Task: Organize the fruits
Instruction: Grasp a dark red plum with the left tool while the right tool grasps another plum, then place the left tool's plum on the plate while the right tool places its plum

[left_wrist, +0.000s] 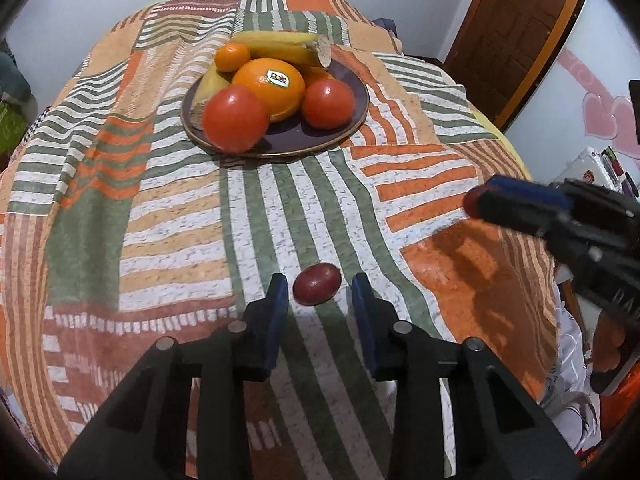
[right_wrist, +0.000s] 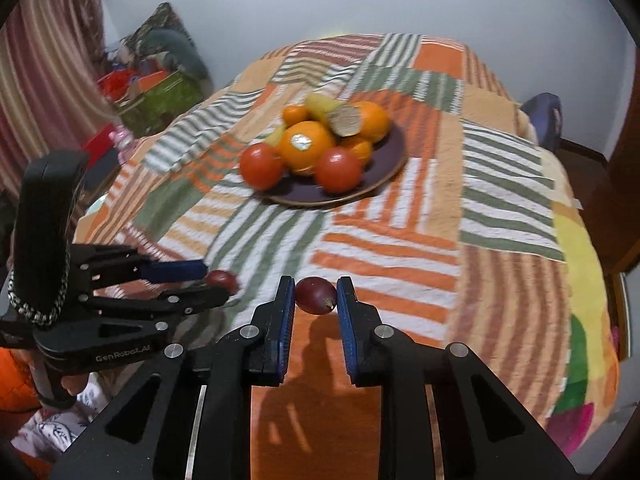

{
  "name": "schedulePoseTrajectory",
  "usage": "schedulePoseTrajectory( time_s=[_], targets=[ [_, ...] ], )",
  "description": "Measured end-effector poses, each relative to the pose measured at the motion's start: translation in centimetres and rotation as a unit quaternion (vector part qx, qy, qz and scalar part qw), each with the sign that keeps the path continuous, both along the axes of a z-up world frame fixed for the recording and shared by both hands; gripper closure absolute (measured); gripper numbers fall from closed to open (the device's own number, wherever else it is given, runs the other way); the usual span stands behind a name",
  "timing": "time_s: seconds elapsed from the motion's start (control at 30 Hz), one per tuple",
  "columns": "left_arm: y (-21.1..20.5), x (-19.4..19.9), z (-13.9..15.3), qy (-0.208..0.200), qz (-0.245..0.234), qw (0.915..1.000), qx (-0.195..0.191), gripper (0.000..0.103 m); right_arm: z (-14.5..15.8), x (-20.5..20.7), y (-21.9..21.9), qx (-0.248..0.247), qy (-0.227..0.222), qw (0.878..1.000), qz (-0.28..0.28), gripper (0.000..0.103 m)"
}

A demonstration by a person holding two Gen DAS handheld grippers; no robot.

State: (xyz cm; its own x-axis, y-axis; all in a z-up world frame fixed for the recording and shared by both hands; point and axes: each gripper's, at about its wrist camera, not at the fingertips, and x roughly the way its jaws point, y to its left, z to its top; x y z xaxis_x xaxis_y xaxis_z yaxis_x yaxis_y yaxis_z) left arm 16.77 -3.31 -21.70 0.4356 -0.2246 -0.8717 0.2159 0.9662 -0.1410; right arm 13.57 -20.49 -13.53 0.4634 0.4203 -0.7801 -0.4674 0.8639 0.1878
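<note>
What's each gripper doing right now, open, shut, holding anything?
Left gripper: open, straddling a dark red fruit on the bedspread, not gripped.
Right gripper: shut on a second dark red fruit.

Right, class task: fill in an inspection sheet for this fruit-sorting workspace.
Surface: striped patchwork cloth, wrinkled.
Job's things: plate piled with bananas, oranges, tomatoes; loose red fruit on the cloth.
Clutter: nothing seen.
Grippers: left gripper open around the loose red fruit; right gripper shut on held red fruit.
Cables: braided cord on the left gripper's handle.
Surroundings: wooden door; boxes by the wall.
</note>
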Motion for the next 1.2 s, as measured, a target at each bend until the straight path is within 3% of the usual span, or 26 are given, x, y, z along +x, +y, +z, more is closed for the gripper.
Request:
schedulePoseTrajectory(
  time_s=[0.1, 0.47, 0.9, 1.2],
  targets=[
    [-0.2, 0.3, -0.5, 0.002, 0.002, 1.0, 0.008, 0.077, -0.1, 0.6, -0.9, 0.001, 0.001, 1.0, -0.011, 0.083],
    [0.5, 1.3, 1.7, -0.024, 0.013, 0.9996, 0.002, 0.078, 0.2, 1.9, -1.6, -0.001, -0.007, 1.0, -0.017, 0.083],
    [-0.4, 5.6, 4.8, -0.072, 0.021, 0.9971, -0.009, 0.078, 1.4, 5.5, -1.0, 0.004, -0.04, 0.999, -0.014, 0.083],
    [-1.2, 8.2, 3.4, -0.059, 0.019, 0.9979, -0.021, 0.078, 0.8, 8.6, -0.4, 0.004, -0.045, 0.999, -0.015, 0.083]
  ],
)
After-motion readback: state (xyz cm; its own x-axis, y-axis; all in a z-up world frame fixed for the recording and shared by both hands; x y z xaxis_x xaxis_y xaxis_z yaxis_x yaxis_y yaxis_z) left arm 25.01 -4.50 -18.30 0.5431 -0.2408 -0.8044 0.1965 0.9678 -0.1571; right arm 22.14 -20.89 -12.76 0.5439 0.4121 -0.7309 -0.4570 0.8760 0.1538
